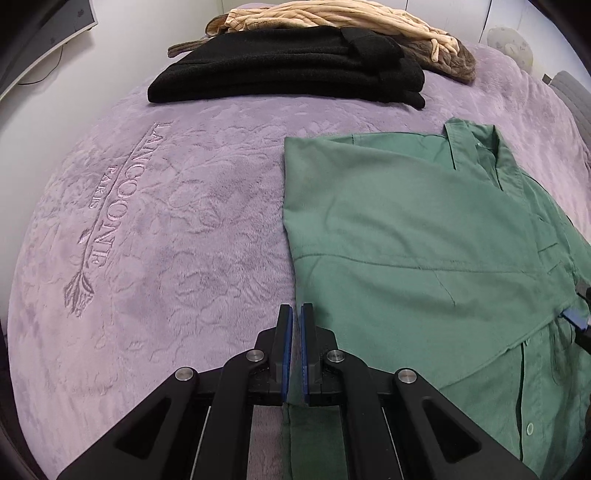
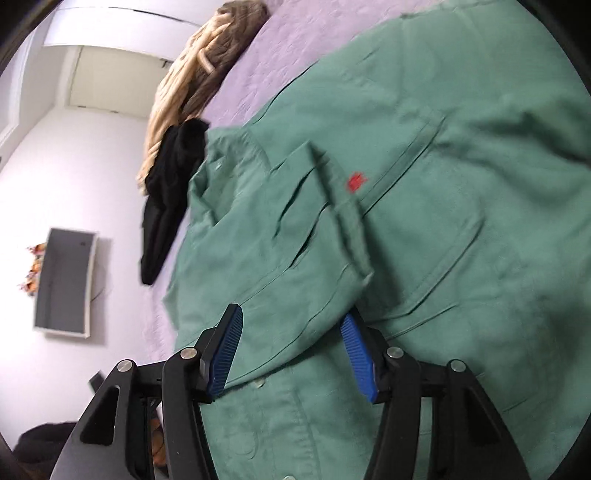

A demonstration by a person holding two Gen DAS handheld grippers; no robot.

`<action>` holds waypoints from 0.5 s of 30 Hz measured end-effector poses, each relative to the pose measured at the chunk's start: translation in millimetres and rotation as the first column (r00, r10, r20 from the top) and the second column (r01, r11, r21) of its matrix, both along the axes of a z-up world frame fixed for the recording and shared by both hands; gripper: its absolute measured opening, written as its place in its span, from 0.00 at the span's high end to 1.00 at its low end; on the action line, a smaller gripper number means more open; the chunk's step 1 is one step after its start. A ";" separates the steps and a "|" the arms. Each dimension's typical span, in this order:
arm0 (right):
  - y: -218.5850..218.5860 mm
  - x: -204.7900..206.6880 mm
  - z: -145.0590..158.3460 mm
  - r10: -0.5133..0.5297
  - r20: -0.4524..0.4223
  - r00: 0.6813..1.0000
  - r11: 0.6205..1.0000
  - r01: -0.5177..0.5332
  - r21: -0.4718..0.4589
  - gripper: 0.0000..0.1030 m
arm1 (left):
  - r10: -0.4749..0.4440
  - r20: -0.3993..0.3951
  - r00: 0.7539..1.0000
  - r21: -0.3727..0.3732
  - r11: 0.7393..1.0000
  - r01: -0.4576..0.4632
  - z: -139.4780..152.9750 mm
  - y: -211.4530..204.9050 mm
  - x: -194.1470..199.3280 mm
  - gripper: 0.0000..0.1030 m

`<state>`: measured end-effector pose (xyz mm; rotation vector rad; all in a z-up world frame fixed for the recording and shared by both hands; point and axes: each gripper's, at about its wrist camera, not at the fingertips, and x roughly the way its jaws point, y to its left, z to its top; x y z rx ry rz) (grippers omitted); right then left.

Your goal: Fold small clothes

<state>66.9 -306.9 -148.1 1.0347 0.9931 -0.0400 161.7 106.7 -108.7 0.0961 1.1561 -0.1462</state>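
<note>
While its two blue-padded fingers (image 1: pixel 286 343) sit pressed almost together, the left gripper (image 1: pixel 296 314) pinches the near left edge of the green cotton button-up shirt (image 1: pixel 424 236); a strip of green cloth runs between the pads and down behind them. The right gripper (image 2: pixel 291 325) has its fingers (image 2: pixel 356 350) spread wide apart, released, hovering just over a folded-in layer of the same shirt, with nothing caught between them. That layer lies across the shirt's front, near a small red embroidered mark (image 2: pixel 356 181) and the row of pale buttons (image 2: pixel 257 384).

The shirt lies flat on the lilac plush bedspread (image 1: pixel 166 240), its collar (image 1: pixel 476 155) pointing away from the left gripper, one side folded over in a straight edge. Embossed lettering (image 1: pixel 105 206) runs along the bedspread to the shirt's left. Beyond the shirt, well apart from it, rests a folded black fleece garment (image 1: pixel 288 70), and behind that a loose heap of cream and brown knitwear (image 1: pixel 332 18). A grey wall-mounted screen (image 2: pixel 66 280) shows in the right wrist view.
</note>
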 end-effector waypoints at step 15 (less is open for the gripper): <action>44.3 -93.1 36.0 -0.009 -0.146 0.989 0.993 -0.008 -0.116 0.19 | -0.002 -0.053 0.999 -0.023 1.000 0.001 5.6 -6.5 -45.5 0.95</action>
